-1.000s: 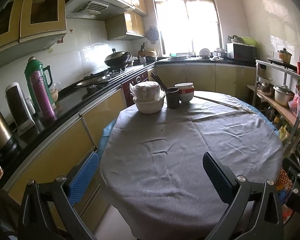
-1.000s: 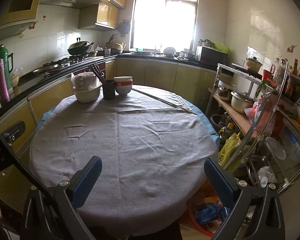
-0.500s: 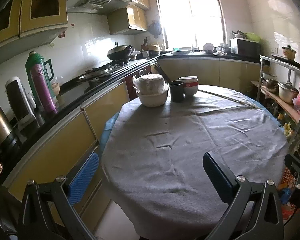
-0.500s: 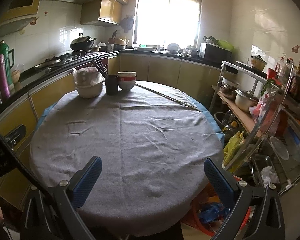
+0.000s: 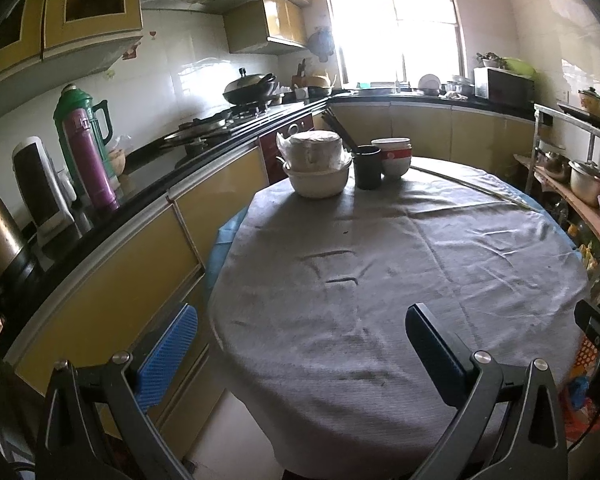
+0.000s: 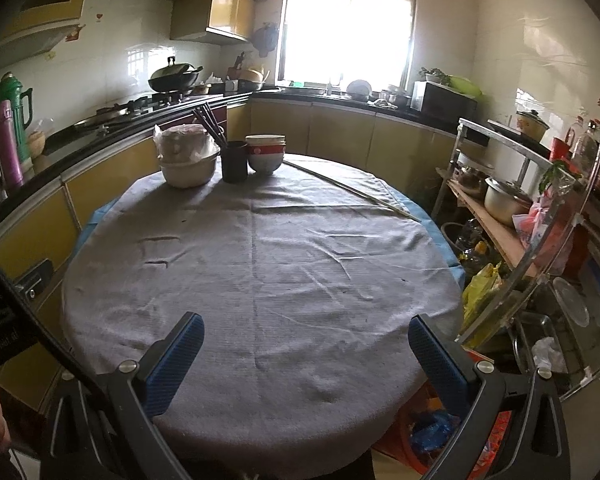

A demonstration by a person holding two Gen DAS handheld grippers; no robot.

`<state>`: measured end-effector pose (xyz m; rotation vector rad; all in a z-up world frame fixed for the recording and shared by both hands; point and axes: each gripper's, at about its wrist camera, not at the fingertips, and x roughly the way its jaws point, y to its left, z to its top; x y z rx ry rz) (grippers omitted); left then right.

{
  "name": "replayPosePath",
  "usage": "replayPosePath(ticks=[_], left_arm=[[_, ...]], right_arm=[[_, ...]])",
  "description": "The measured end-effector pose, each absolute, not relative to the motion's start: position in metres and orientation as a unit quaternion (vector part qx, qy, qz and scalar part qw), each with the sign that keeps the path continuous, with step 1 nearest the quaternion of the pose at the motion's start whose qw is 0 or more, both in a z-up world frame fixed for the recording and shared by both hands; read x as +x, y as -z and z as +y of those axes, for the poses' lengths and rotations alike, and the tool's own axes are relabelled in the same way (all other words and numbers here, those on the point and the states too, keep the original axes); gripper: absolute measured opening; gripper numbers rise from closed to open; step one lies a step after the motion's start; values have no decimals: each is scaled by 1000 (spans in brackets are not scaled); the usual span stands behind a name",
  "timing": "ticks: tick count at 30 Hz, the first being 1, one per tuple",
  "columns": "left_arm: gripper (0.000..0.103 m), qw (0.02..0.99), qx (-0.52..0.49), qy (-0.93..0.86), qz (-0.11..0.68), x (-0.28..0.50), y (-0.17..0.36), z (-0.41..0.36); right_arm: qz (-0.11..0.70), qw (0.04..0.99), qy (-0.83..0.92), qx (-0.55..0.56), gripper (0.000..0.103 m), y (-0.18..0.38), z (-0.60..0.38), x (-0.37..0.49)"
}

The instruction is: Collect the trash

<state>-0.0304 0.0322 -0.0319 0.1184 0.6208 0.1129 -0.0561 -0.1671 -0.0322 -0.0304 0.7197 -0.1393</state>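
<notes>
A round table under a wrinkled grey cloth (image 5: 380, 280) (image 6: 260, 272) fills both views. On the floor by its near right edge stands an orange-red bin (image 6: 404, 454) (image 5: 584, 360) holding a blue bag (image 6: 432, 428). My left gripper (image 5: 300, 316) hangs open over the table's near left edge, nothing between its blue pads. My right gripper (image 6: 305, 322) is open above the near edge, also holding nothing. The cloth in front of both shows only creases and a few small dark specks.
At the table's far side sit a plastic-wrapped bowl stack (image 6: 186, 160), a black cup with chopsticks (image 6: 234, 160), red-and-white bowls (image 6: 265, 156) and a long thin stick (image 6: 352, 190). A counter with flasks (image 5: 88, 152) runs on the left. A cluttered metal rack (image 6: 532, 216) stands close on the right.
Both views have drifted slightly, so the bowls now sit a little higher and further right in frame. Both grippers stay open and hold nothing.
</notes>
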Motion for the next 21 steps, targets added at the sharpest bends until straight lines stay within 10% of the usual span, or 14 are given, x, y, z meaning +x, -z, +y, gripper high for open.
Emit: replayPosePath(ticks=[21], left_arm=[[103, 912, 76, 6, 404, 33, 99, 5]], right_arm=[[379, 912, 29, 151, 103, 86, -304, -36]])
